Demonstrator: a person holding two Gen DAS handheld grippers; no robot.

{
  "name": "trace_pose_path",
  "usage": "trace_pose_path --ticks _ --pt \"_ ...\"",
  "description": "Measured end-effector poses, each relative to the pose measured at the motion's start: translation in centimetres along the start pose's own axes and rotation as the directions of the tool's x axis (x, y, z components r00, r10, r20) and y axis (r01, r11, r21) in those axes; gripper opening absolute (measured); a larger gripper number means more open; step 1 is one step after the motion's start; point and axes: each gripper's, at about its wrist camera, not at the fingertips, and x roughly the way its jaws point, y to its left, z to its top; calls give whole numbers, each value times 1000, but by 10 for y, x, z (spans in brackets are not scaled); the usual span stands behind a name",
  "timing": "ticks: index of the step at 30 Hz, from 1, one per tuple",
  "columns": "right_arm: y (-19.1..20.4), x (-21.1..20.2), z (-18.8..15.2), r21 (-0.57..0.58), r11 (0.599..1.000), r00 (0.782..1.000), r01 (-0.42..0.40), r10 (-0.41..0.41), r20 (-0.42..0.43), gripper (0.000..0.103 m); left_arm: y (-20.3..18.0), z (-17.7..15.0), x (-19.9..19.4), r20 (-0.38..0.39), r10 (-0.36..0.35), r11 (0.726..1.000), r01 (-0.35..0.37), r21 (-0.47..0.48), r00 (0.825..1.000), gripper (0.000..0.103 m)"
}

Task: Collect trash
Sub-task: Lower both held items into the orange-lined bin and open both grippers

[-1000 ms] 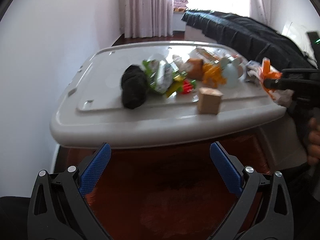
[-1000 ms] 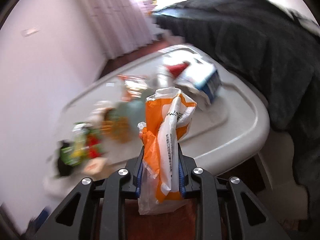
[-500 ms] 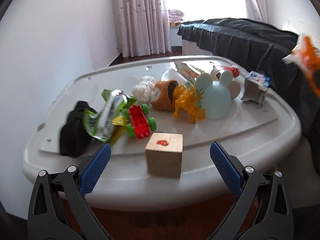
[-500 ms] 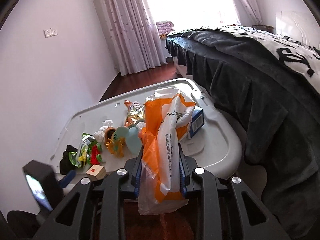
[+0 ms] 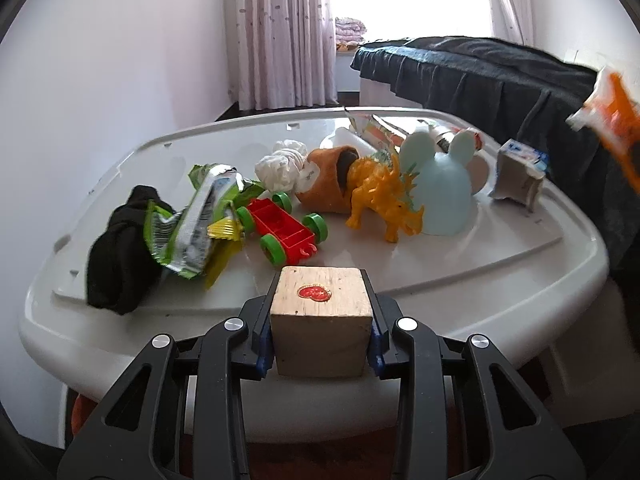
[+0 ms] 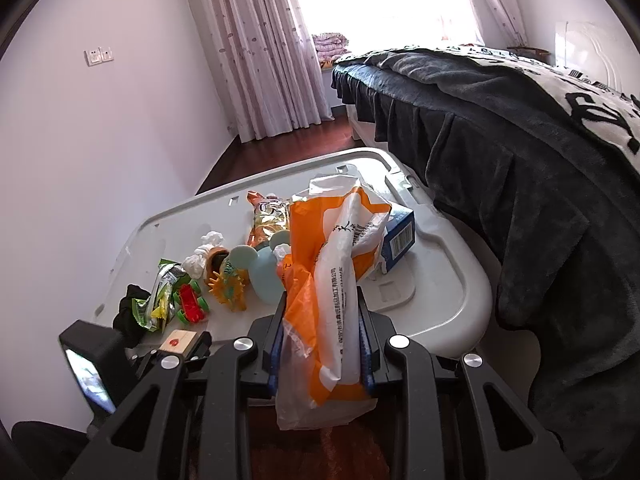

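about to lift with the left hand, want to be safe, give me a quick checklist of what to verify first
1. Left gripper on the wooden block: ok, its fingers have just been closing and now press both sides of it.
2. Block is trash: not ok, it looks like a toy.
3. Right gripper shut on the orange and white bag: ok.
4. Bag mouth open to receive: cannot tell.
5. Block clear of the red toy cart: ok, apart.
6. Green wrapper collected: not ok, on the white lid.

Barcode on blue carton (image 6: 398,240); other print illegible.
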Motion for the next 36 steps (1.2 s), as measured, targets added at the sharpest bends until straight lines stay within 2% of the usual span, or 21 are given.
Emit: trace_pose_path --ticks 6,12,15,17,20,22,27,30,31,33,34,35,36 --pt "3 -1 1 5 1000 1000 -15 15 15 28 28 1 -71 3 -104 993 104 -55 995 34" --pt "25 -9 -10 -55 993 994 -109 110 16 28 58 -20 -152 4 -72 997 73 -17 997 34" --pt "42 -23 -25 -135 982 991 -136 137 4 28 68 -31 -174 -6 -39 999 39 -17 999 34" --pt "51 -36 -38 -148 974 985 -170 169 -20 28 78 -42 -187 -15 -28 999 27 -38 1000 34" --pt "60 -55 -69 -103 967 971 -231 222 -87 29 90 -60 -189 -60 -22 998 18 -68 998 34" --pt "68 -59 -91 -86 966 963 -242 229 -143 29 93 -71 -179 -118 -29 997 20 -77 993 34" --pt "84 -43 -142 -95 970 939 -222 186 -291 29 99 -87 -160 -205 -32 996 14 -87 978 34" --pt "86 -30 -155 -103 975 927 -196 150 -344 29 104 -92 -153 -231 -36 995 14 -98 972 34" --pt "86 -27 -158 -110 976 925 -190 140 -353 32 105 -94 -151 -240 -37 995 14 -99 970 34" --pt "86 -22 -160 -116 976 919 -185 130 -371 44 105 -97 -146 -262 -53 995 27 -100 964 34" --pt "87 -19 -162 -116 977 917 -181 125 -378 59 103 -98 -142 -282 -57 995 32 -94 958 36" --pt "86 -17 -162 -115 978 915 -176 119 -386 69 101 -100 -138 -303 -47 996 22 -85 952 52" --pt "85 -16 -165 -110 979 914 -173 118 -389 69 100 -102 -135 -323 -25 997 1 -73 946 76"
